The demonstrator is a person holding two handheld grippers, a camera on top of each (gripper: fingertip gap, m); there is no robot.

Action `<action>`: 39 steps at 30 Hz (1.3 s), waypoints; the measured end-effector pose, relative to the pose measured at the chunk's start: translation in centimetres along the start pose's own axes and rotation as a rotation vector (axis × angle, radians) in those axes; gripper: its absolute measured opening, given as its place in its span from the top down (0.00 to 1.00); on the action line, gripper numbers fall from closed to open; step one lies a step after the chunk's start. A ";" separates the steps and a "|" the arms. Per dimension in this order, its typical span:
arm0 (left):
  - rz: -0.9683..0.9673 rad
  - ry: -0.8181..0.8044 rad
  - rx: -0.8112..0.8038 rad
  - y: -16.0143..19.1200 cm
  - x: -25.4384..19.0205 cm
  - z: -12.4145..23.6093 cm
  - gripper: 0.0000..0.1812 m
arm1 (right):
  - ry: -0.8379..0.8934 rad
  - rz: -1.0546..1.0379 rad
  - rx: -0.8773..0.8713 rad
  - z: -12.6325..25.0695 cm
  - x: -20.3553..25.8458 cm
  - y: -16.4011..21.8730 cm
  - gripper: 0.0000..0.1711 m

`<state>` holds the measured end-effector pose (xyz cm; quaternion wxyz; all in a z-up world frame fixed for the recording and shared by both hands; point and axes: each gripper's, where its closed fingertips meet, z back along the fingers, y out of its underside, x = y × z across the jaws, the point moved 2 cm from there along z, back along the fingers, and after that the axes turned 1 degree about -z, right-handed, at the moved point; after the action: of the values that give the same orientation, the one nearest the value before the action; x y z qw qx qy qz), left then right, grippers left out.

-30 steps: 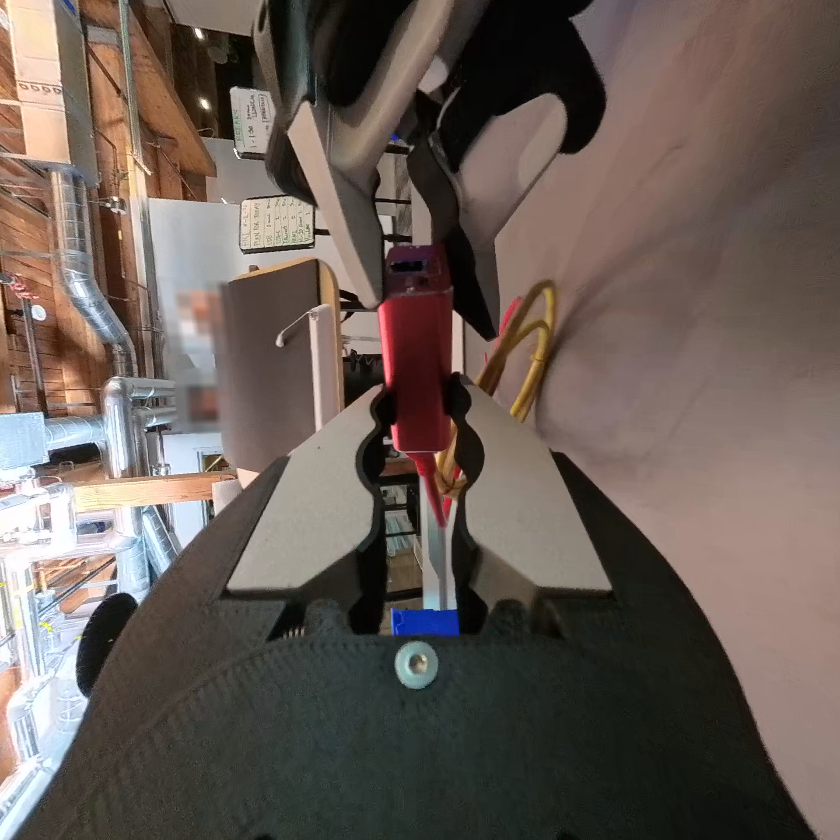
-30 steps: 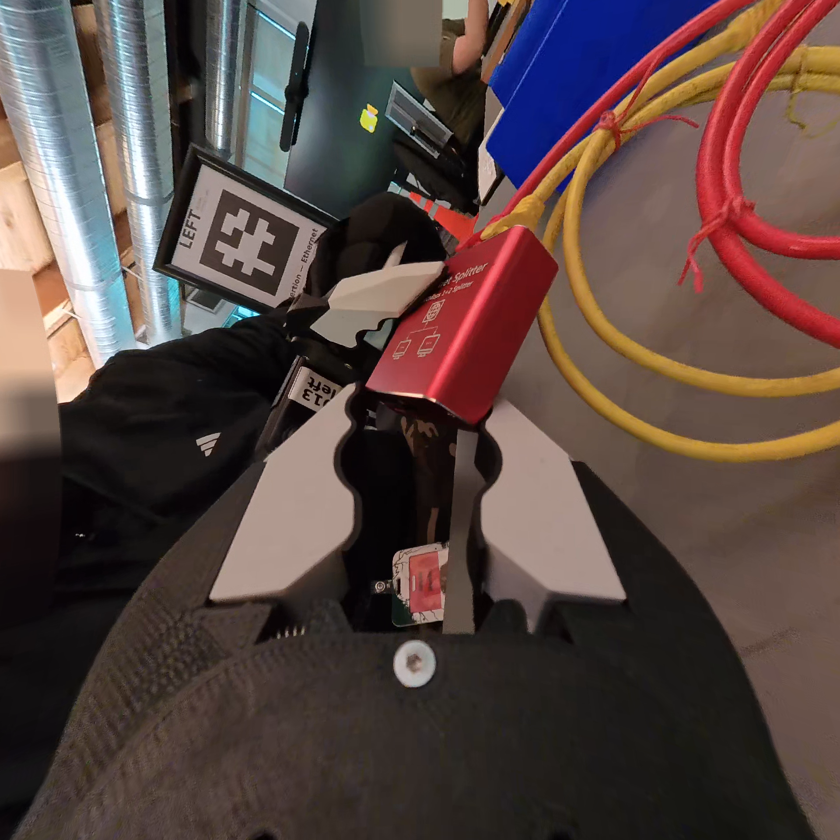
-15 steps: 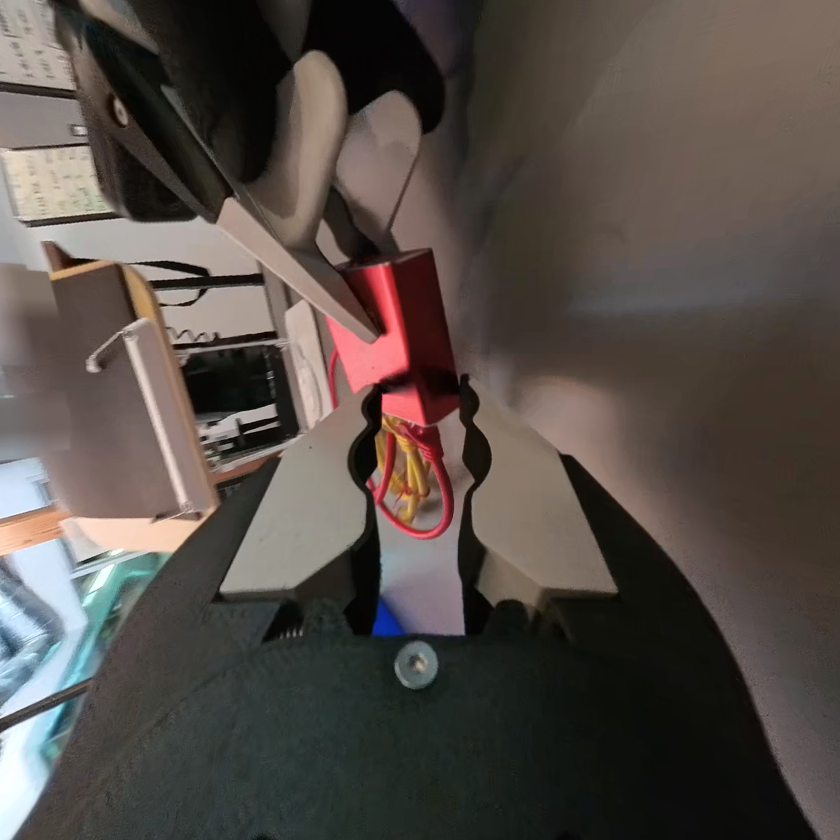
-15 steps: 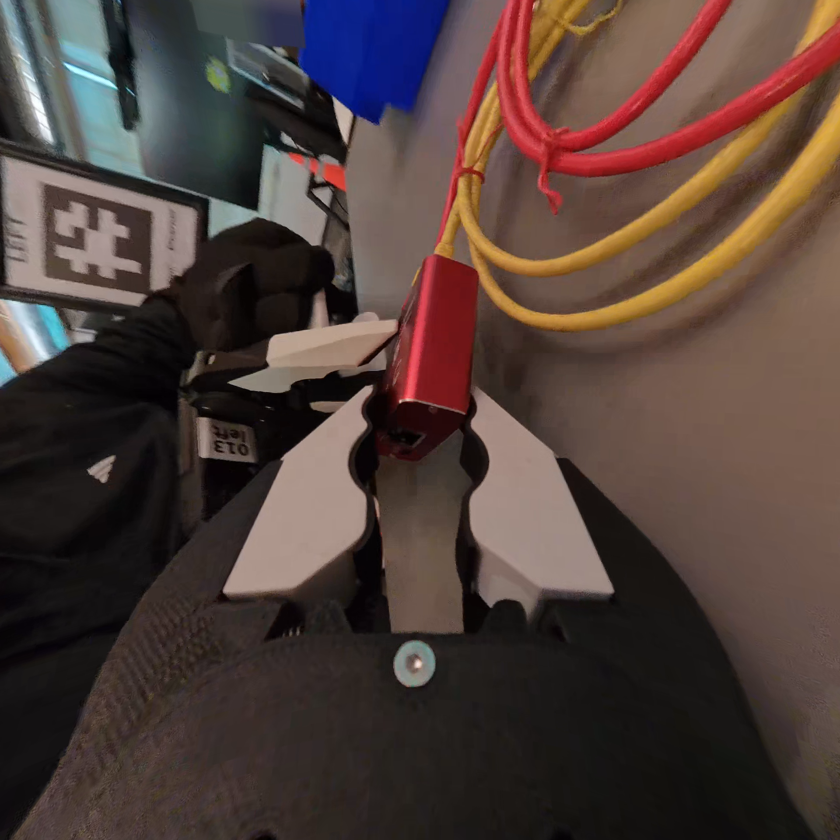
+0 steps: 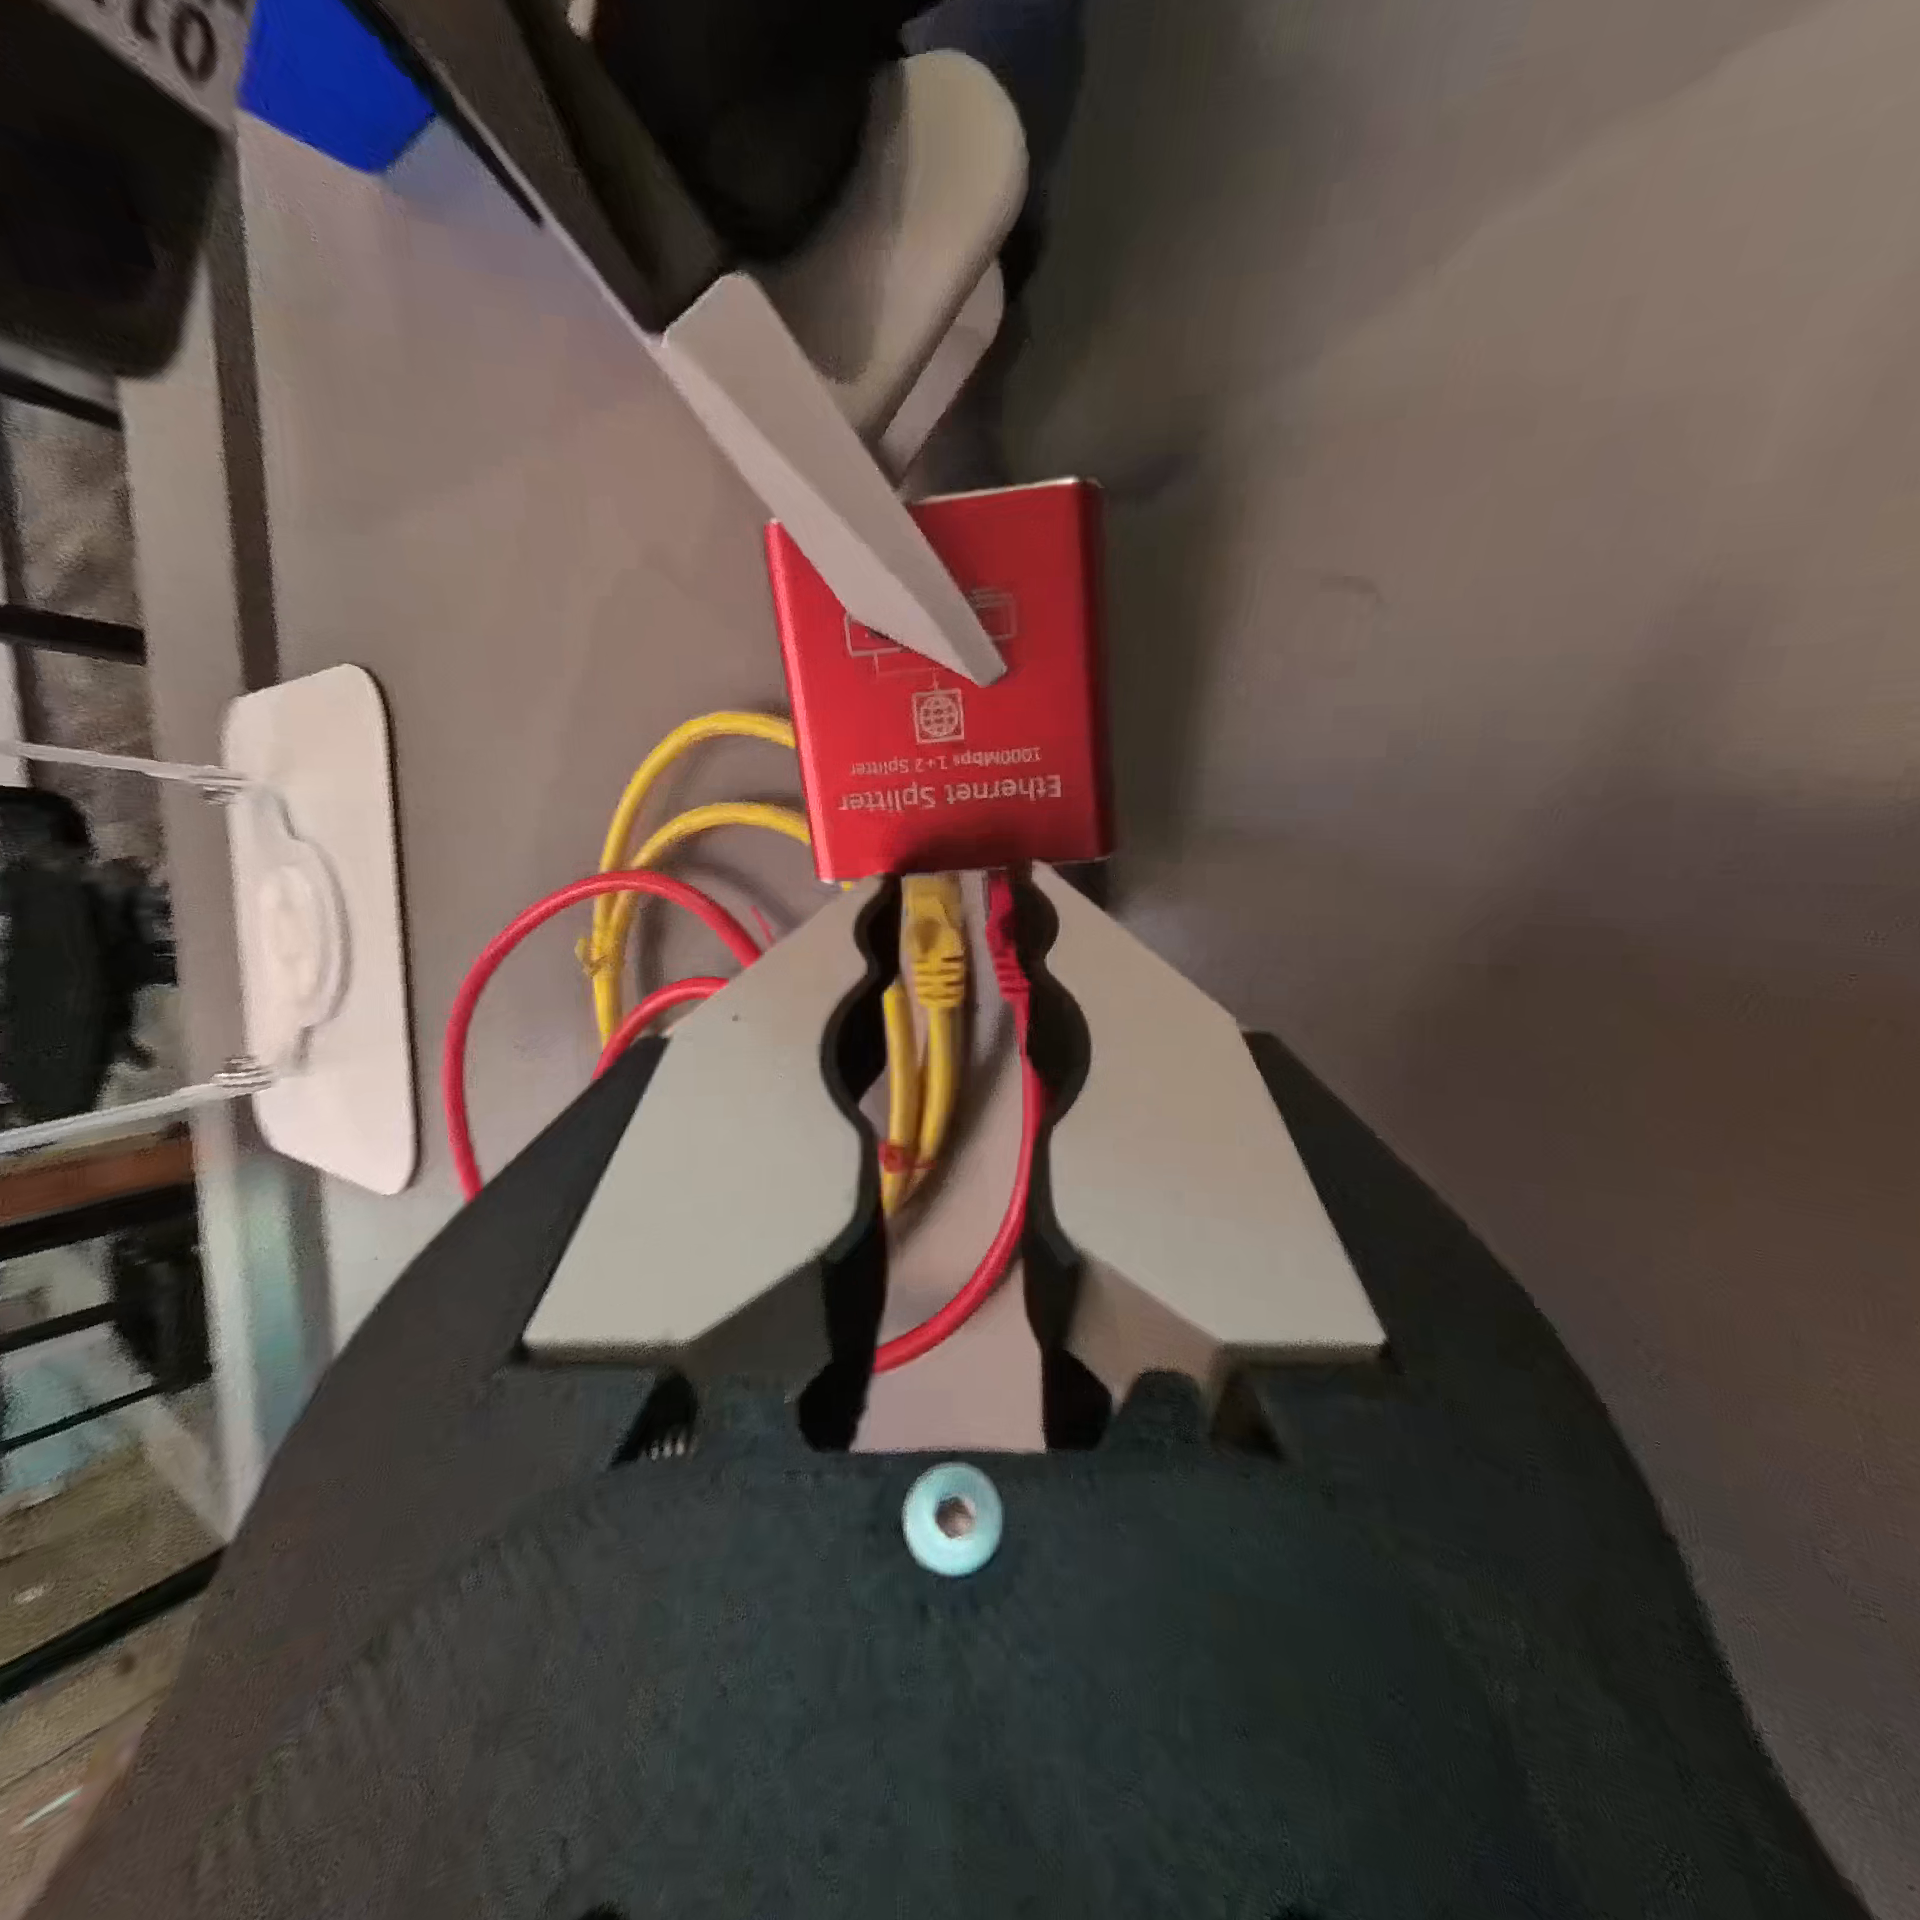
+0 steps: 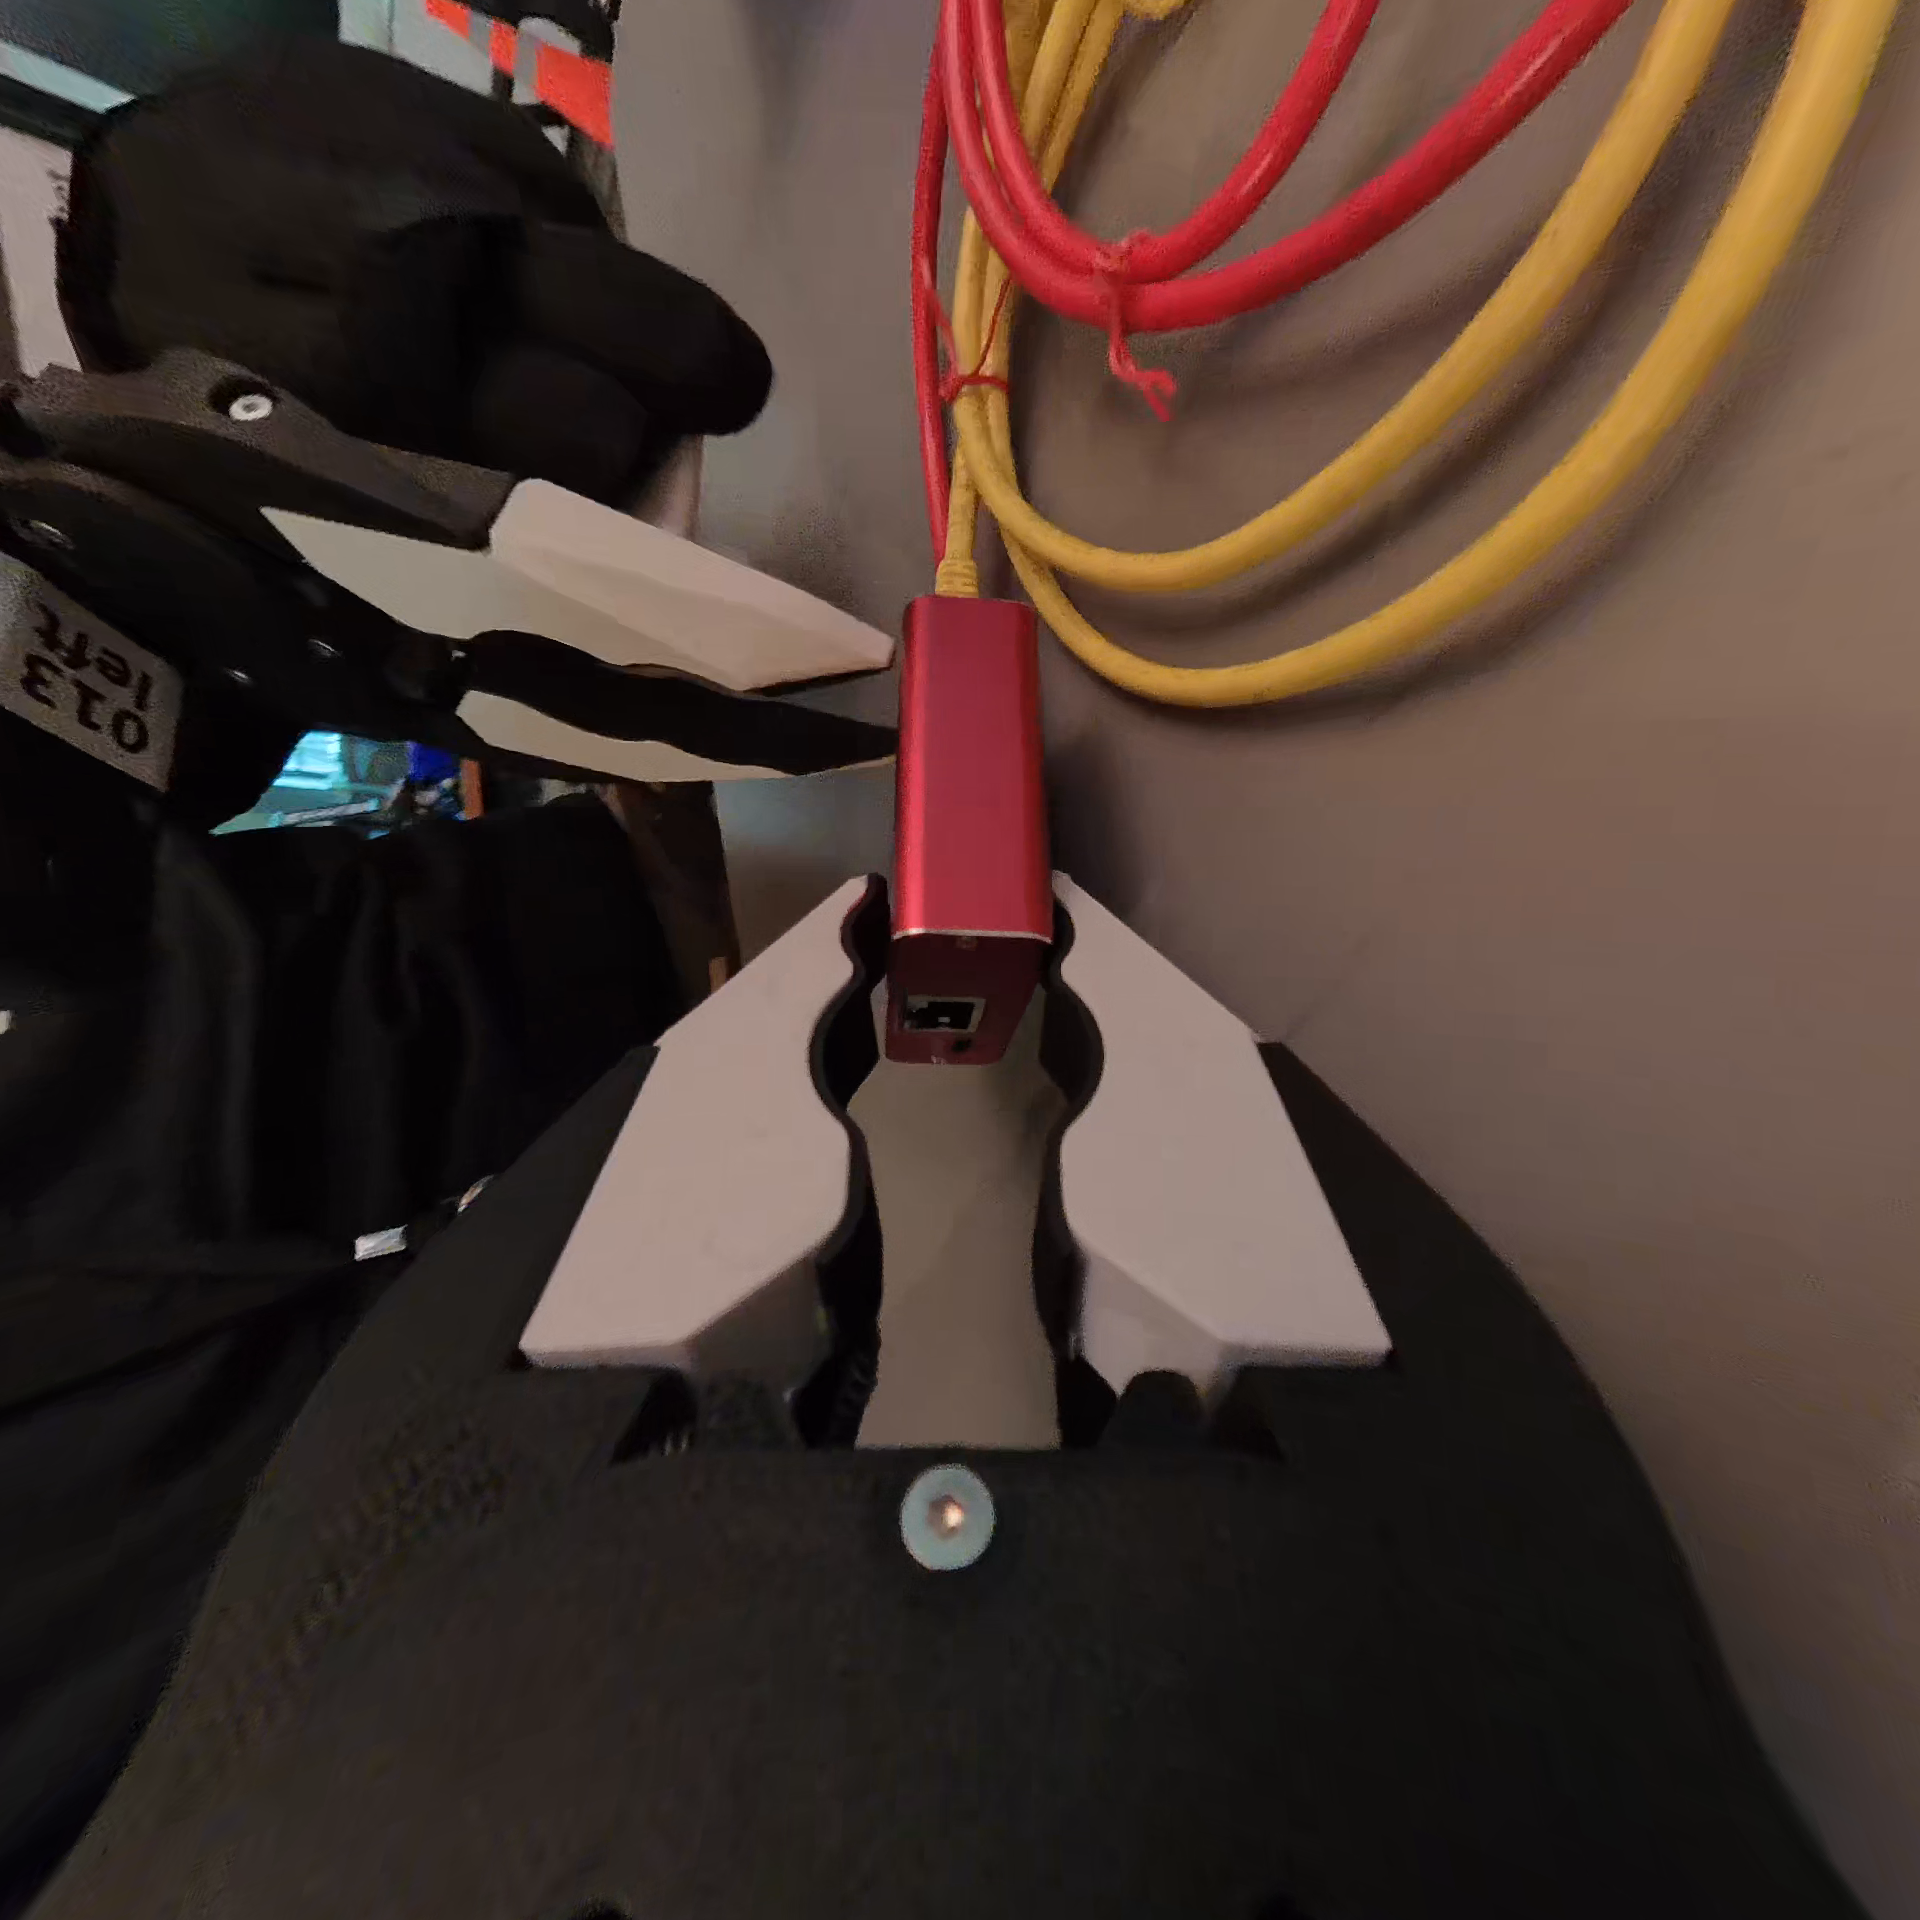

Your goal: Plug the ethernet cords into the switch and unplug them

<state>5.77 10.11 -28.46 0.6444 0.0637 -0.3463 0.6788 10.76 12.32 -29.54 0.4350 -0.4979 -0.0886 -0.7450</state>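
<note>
Right hand-held gripper (image 6: 961,935) clamped on red switch (image 6: 966,790), left hand-held gripper (image 5: 961,894) parted, straddling plugged yellow cord (image 5: 935,951) and red cord (image 5: 1006,935), switch pressed against grey worktop (image 6: 1455,1039).

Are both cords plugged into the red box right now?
Both in: the yellow plug and red plug sit seated side by side in the red box. Its opposite port is empty.

Left gripper (image 5: 954,914): fingers parted, tips at near edge of red switch (image 5: 951,717), straddling two plugs | yellow cord (image 5: 933,951) and red cord (image 5: 1006,951) both seated in switch | cords loop on grey table (image 5: 1507,727) | right gripper (image 5: 914,582): one finger lies across switch's top face | white plate (image 5: 322,925) to left.
</note>
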 end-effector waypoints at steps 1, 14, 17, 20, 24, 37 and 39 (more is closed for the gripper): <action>0.023 0.023 -0.013 0.0 0.0 -0.1 0.91 | 0.015 0.012 -0.006 0.1 0.0 0.0 0.85; 0.085 -0.036 0.003 1.1 1.4 1.0 0.87 | 0.434 0.164 -0.195 4.5 0.1 0.5 0.70; 0.149 -0.142 -0.028 1.7 4.1 6.0 0.88 | 0.456 0.218 -0.224 4.8 1.0 1.2 0.71; 0.232 -0.320 0.043 6.4 8.4 12.7 0.89 | 0.446 0.269 -0.276 4.9 2.2 1.4 0.74; 0.476 -0.422 0.324 19.6 12.1 18.9 0.88 | 0.399 0.295 -0.318 4.8 3.7 1.3 0.76; 0.823 -0.151 0.704 40.7 7.4 13.4 0.91 | 0.330 0.303 -0.302 2.6 5.0 1.2 0.78; 0.874 -0.165 0.671 40.9 7.7 13.0 0.98 | 0.328 0.298 -0.302 2.6 4.9 1.2 0.78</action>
<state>-37.74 12.22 -30.42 0.2181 0.1691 -0.1547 0.9486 12.72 10.35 -24.62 0.4693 -0.4372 0.1697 -0.7482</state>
